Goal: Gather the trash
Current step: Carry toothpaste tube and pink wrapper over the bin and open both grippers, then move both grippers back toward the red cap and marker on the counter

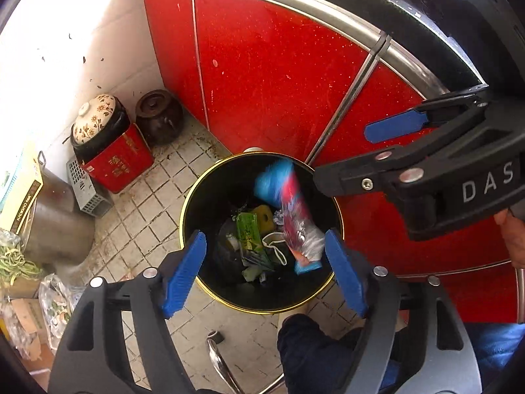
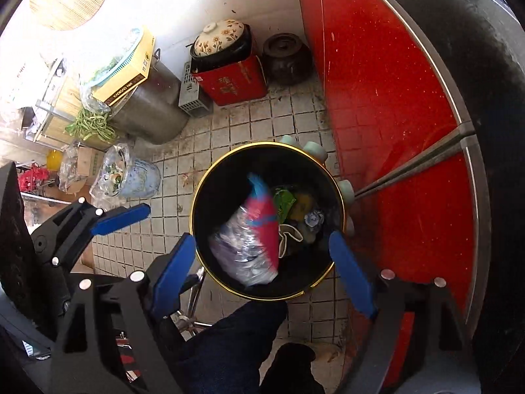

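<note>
Left gripper (image 1: 265, 271) and right gripper (image 2: 264, 274), each with blue-padded black fingers, point steeply down over the bin, jaws spread wide and gripping nothing. Between them a crumpled red, blue and clear plastic wrapper (image 2: 252, 236), motion-blurred, sits free inside the round black gold-rimmed trash bin (image 1: 192, 197) on the tiled floor (image 2: 256, 118), beside red cabinet doors (image 1: 272, 75).

"DAS" stands on the right tongs (image 1: 390, 124); other print is unreadable.
</note>
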